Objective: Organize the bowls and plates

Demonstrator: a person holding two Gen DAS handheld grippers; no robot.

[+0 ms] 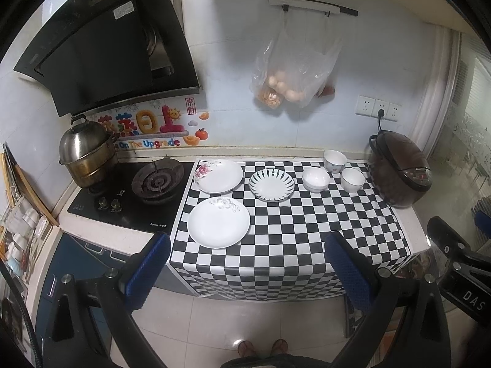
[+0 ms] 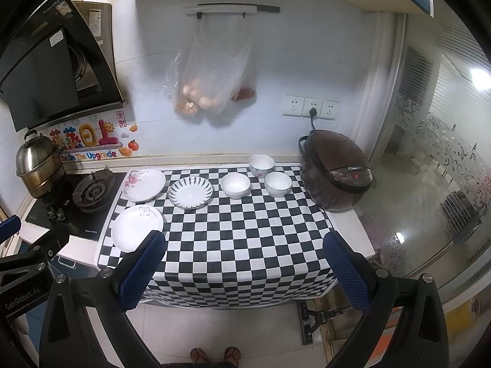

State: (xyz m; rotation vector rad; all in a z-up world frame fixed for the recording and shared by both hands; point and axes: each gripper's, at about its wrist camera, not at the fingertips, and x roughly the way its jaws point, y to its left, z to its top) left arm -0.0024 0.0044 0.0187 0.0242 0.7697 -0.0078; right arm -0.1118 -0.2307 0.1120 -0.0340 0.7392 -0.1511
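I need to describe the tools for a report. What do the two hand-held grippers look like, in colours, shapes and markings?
The left hand-held gripper and the right hand-held gripper look alike: a black frame with curved arms and silver bolts, and two flat fingers with blue textured pads. White "GenRobot.AI" lettering marks the left body, and white "DAS" letters mark the right body.

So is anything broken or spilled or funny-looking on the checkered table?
Nothing looks broken or spilled. Three round white plates and three white bowls sit upright and apart on the black-and-white checkered cloth. One oddity: a clear plastic bag of eggs hangs on the wall above.
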